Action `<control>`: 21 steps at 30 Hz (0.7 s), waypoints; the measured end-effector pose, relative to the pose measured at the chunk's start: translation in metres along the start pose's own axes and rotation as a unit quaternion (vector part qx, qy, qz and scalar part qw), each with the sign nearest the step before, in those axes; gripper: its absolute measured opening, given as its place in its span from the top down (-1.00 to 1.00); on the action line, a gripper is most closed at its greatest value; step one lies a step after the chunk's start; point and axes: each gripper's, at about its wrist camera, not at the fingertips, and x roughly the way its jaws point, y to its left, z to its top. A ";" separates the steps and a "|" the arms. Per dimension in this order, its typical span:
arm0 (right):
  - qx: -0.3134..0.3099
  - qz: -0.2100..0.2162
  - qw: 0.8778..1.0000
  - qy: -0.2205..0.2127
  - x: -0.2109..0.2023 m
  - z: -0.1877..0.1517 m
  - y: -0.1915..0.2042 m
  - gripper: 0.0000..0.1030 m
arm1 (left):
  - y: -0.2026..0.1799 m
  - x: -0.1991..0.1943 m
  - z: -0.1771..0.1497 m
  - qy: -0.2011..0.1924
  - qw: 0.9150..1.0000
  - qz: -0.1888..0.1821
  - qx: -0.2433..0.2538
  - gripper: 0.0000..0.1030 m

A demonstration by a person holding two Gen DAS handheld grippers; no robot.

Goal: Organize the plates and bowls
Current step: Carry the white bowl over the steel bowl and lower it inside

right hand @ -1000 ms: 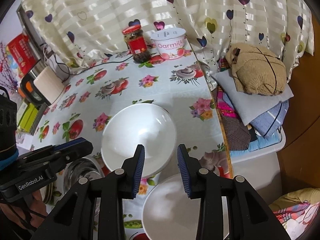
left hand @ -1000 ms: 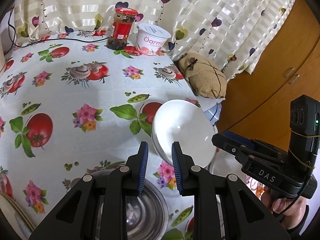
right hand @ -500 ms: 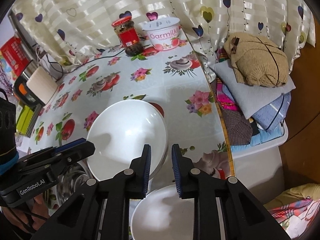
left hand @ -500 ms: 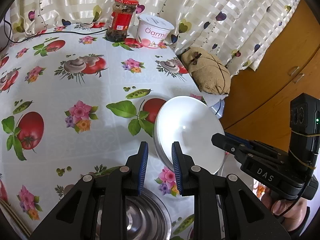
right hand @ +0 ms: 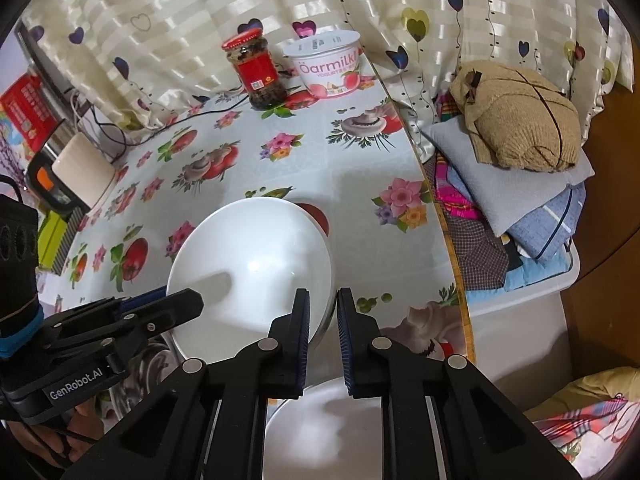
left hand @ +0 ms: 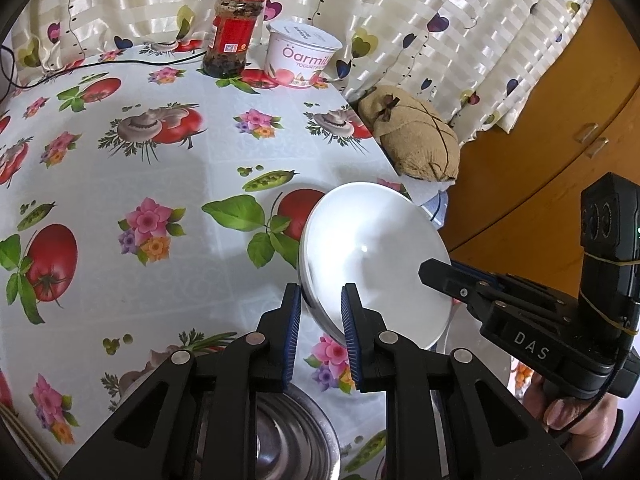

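Observation:
A white bowl [left hand: 376,256] is held tilted above the flowered tablecloth near the table's right edge; it also shows in the right wrist view [right hand: 252,276]. My left gripper [left hand: 318,312] is shut on its left rim. My right gripper [right hand: 323,312] is shut on its opposite rim. A steel bowl [left hand: 288,444] sits below my left gripper. A second white bowl [right hand: 332,428] sits below my right gripper. The edge of a plate stack [left hand: 16,436] shows at the bottom left.
A red-lidded jar [left hand: 234,32] and a yogurt tub [left hand: 300,60] stand at the table's back by the curtain. Folded clothes with a tan bundle [right hand: 520,116] lie in a bin right of the table. A wooden cabinet [left hand: 560,120] stands beyond.
My right gripper closed from open onto the bowl's rim. The bowl has tilted and risen, held between both grippers, and both views have shifted forward over the table.

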 end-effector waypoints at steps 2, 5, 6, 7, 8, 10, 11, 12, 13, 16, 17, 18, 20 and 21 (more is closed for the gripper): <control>0.002 0.001 1.000 0.000 0.000 0.000 -0.001 0.73 | 0.000 0.000 0.000 0.000 1.000 0.000 -0.001 0.58; 0.000 0.001 1.000 -0.001 -0.001 0.000 0.000 0.73 | 0.000 -0.002 0.000 -0.002 1.000 0.002 0.000 0.58; 0.000 0.001 1.000 -0.001 -0.001 0.001 0.001 0.73 | 0.000 -0.003 0.000 -0.003 1.000 0.002 0.000 0.58; -0.001 0.001 1.000 -0.002 -0.002 0.001 0.002 0.73 | 0.000 -0.004 0.000 -0.004 1.000 0.002 0.000 0.58; -0.001 0.002 1.000 -0.003 -0.002 0.002 0.003 0.73 | 0.000 -0.005 0.000 -0.005 1.000 0.003 0.001 0.58; -0.002 0.002 1.000 -0.005 -0.004 0.003 0.004 0.73 | 0.000 -0.009 0.001 -0.008 1.000 0.003 0.001 0.58; -0.002 0.002 1.000 -0.006 -0.005 0.004 0.005 0.73 | 0.000 -0.010 0.001 -0.009 1.000 0.004 0.001 0.58; -0.003 0.002 1.000 -0.008 -0.006 0.005 0.006 0.73 | 0.000 -0.012 0.002 -0.010 1.000 0.004 0.002 0.58; -0.003 0.002 1.000 -0.009 -0.008 0.004 0.006 0.73 | 0.000 -0.014 0.002 -0.012 1.000 0.004 0.001 0.58; -0.006 0.003 1.000 -0.015 -0.013 0.005 0.009 0.73 | -0.001 -0.020 0.002 -0.017 1.000 0.004 0.001 0.58; -0.008 0.003 1.000 -0.017 -0.015 0.006 0.011 0.73 | -0.001 -0.023 0.002 -0.019 1.000 0.004 0.001 0.58; -0.009 0.003 1.000 -0.019 -0.017 0.006 0.012 0.73 | -0.001 -0.026 0.001 -0.021 1.000 0.005 0.001 0.58; -0.012 0.004 1.000 -0.023 -0.022 0.007 0.016 0.73 | -0.001 -0.032 0.000 -0.025 1.000 0.006 0.001 0.58; -0.013 0.005 1.000 -0.025 -0.023 0.006 0.017 0.73 | 0.000 -0.035 0.000 -0.027 1.000 0.006 0.000 0.58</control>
